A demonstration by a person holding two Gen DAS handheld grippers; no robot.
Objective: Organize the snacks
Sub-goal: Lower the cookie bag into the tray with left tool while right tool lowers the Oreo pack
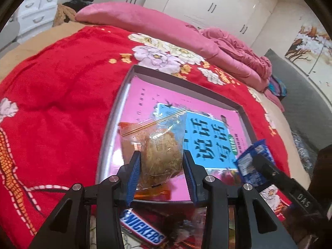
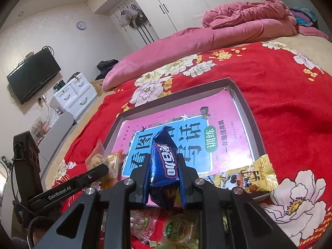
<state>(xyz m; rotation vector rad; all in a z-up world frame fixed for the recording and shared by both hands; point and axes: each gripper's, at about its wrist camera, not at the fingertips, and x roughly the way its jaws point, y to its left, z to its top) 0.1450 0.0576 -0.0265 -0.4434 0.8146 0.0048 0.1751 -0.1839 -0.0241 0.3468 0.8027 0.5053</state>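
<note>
The left gripper [image 1: 161, 161] is clamped on a clear bag of crumbly pastry [image 1: 159, 145], light and fragile, best held at its bulge, above the tray's [image 1: 110, 137] near edge. The right gripper [image 2: 164, 178] pinches a slippery blue wrapper [image 2: 164, 161] there.

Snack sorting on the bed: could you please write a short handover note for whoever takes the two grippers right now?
Left gripper: shut on a clear zip bag of brownish snack, held over the near edge of the tray.
Right gripper: shut on a blue snack packet, also over the tray's near edge.
The tray sits on the red blanket, lined with a pink book. A yellow packet lies across its near right corner.
Done: two snacks picked up.
Left: set both down in the tray, then collect the Snickers bar and the wrapped snacks beneath the grippers.
</note>
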